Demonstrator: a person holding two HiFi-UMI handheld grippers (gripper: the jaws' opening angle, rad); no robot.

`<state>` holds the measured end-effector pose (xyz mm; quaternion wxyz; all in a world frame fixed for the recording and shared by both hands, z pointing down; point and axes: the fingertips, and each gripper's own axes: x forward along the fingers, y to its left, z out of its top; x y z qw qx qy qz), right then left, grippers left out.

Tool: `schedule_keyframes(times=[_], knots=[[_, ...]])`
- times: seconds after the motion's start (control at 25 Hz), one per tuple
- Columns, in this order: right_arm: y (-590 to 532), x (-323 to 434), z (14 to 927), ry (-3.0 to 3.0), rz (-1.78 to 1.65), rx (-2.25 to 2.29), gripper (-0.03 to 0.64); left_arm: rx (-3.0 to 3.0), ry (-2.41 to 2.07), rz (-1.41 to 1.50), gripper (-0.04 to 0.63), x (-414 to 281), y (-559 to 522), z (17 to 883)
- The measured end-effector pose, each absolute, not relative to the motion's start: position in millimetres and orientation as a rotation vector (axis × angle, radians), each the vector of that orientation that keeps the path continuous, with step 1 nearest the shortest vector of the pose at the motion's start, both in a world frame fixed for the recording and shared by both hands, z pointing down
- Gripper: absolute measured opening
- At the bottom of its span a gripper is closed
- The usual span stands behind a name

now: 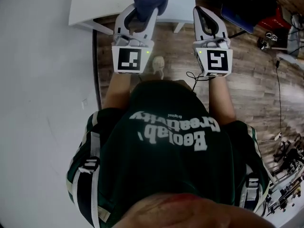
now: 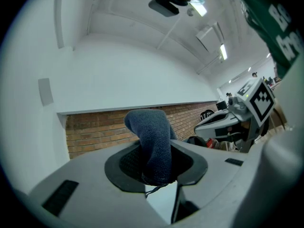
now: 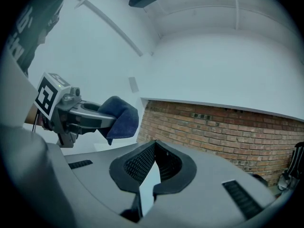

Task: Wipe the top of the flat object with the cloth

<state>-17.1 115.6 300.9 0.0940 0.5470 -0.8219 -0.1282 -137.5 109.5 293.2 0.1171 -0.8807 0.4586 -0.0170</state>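
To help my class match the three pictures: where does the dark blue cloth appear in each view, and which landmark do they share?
Head view: top centre, cloth pinched in the left gripper.
Left gripper view: centre, cloth standing up between the jaws.
Right gripper view: left of centre, cloth at the left gripper's tip.
Landmark: brick wall, behind it in both gripper views.

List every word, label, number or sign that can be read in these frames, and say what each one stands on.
"Beolab": large white print on the person's dark green shirt, upside down in the head view.
"Creativity": same shirt, the line beside it.
Small word near "Creativity": too small to read.
Cubes on the left gripper and right gripper: black-and-white square patterns, no words.
Cloth: no print.
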Motion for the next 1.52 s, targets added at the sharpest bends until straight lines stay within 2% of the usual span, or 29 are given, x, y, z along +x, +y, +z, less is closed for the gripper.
schedule_keyframes(times=[0.16, 0.56, 1.52], knots=[[71.4, -20.7, 302.8, -2.423, -0.373, 1.635, -0.005, -2.589, 1.317, -0.06, 0.115, -140.1, 61.5, 295.6], [-37.1, 28.9, 249.0, -2.392, -0.3, 1.721, -0.005, -2.629, 1.242, -0.12, 0.115, -91.9, -58.0, 237.0], [-145.1, 36.0, 328.0, -2.55, -0.248, 1.525, -0.005, -2.539, 1.468, -0.262, 0.117, -96.2, -143.5, 321.5]])
